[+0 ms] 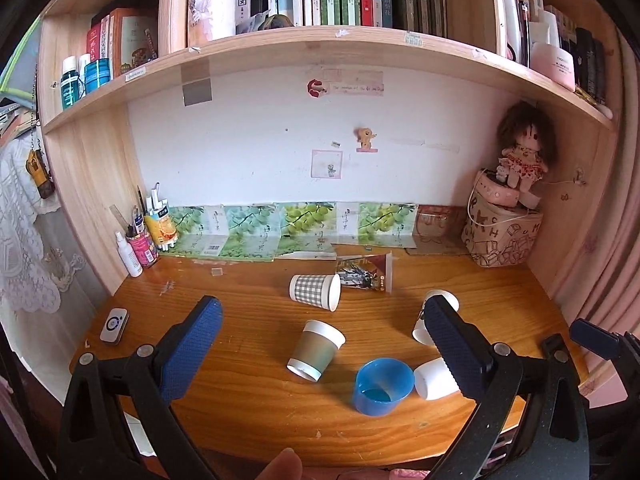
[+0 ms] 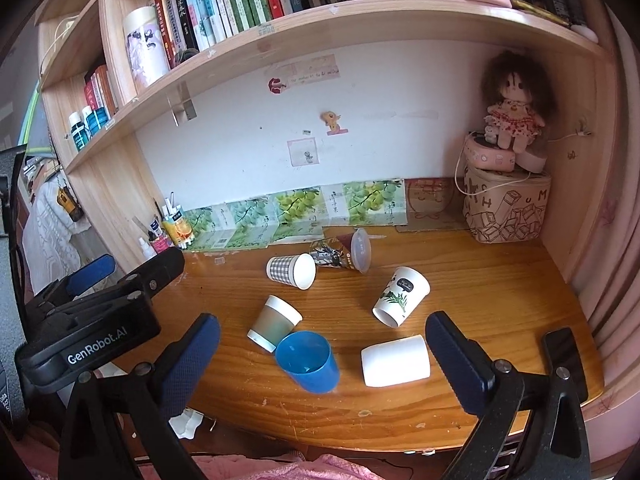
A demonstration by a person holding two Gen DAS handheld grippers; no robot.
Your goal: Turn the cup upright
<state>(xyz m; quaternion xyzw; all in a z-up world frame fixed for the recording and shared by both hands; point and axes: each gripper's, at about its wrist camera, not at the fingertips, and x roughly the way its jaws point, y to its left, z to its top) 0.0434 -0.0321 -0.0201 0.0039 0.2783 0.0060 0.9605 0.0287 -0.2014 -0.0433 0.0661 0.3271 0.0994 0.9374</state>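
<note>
1. Hovering over the near edge of the wooden desk, I hold both tools back from the cups; my left gripper and my right gripper each stand with jaws spread wide and nothing between the blue pads.
2. Every cup I can see lies tipped on its side: a blue plastic cup nearest me, a plain white paper cup just beside it to the right, a grey-green sleeved paper cup touching the blue one's rim from behind, a leaf-printed white paper cup further back, a grey checked paper cup and a clear-lidded printed cup near the back wall.
3. I judge the task is at its very start: the approach, with no cup yet chosen or touched.
4. The plain white paper cup sits closest to my right gripper's line, so I would likely take that first.
5. That move calls for lowering across the cup's side wall, closing gently so the paper does not crush, then rotating my wrist until the mouth faces up.
6. The blue cup lying close by leaves little room on that side.
</note>
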